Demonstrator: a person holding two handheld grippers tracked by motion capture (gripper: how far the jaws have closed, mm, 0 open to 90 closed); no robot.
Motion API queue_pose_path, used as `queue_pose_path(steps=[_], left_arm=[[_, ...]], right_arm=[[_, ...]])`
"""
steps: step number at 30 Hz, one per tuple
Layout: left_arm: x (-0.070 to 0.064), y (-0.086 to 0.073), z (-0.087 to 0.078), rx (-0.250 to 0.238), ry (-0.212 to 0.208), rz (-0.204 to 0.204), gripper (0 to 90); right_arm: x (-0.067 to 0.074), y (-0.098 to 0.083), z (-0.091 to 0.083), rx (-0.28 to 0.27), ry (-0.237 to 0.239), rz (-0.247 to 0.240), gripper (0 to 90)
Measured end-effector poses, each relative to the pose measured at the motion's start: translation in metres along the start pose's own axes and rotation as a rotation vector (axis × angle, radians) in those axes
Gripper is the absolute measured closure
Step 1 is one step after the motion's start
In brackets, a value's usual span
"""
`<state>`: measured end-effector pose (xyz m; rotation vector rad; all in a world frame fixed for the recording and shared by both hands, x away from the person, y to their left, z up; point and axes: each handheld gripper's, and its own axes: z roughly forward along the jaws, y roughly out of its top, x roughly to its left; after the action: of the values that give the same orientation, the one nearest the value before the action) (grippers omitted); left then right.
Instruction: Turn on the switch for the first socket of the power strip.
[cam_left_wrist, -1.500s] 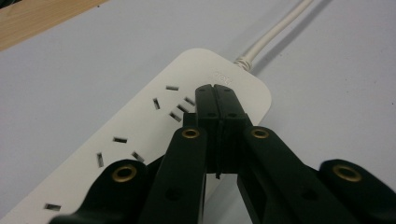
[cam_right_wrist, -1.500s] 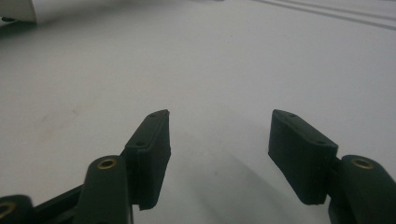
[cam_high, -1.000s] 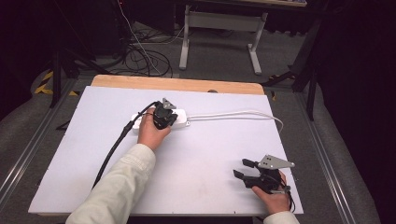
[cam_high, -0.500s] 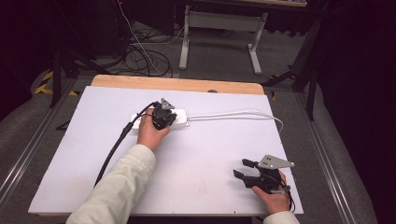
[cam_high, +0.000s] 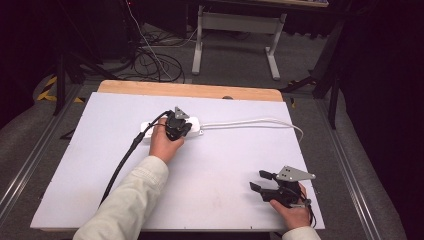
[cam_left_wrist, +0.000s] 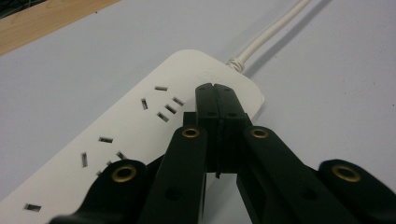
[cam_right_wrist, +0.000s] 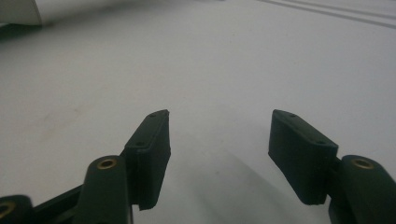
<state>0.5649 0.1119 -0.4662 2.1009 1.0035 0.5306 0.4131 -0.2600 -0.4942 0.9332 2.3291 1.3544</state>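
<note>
A flat white board (cam_high: 210, 200) covers the desk, with a strip of bare wood along its far edge. Toward the far edge, left of centre, lies a white plastic power strip (cam_left_wrist: 140, 126), oblong with rounded corners and slotted sockets. The left gripper (cam_high: 176, 126) rests its black jaw tips, pressed together, on the strip's end where a round white cord (cam_high: 250, 122) leaves and curves toward the right edge. Near the front right corner, the right gripper (cam_right_wrist: 217, 140) sits low over bare board, its blocky matte black jaws apart, with nothing between them.
</note>
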Motion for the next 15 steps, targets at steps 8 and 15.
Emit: queue_pose_path(steps=[8, 15], left_arm=[[-0.0009, -0.0024, 0.0003, -0.017, 0.008, -0.004, 90.0], [0.0004, -0.0057, 0.0008, -0.040, -0.003, -0.033, 90.0]], right_arm=[[0.0000, 0.0000, 0.0000, 0.001, 0.001, -0.003, 39.6], [0.0005, -0.0001, 0.0000, 0.003, 0.004, -0.005, 39.6]])
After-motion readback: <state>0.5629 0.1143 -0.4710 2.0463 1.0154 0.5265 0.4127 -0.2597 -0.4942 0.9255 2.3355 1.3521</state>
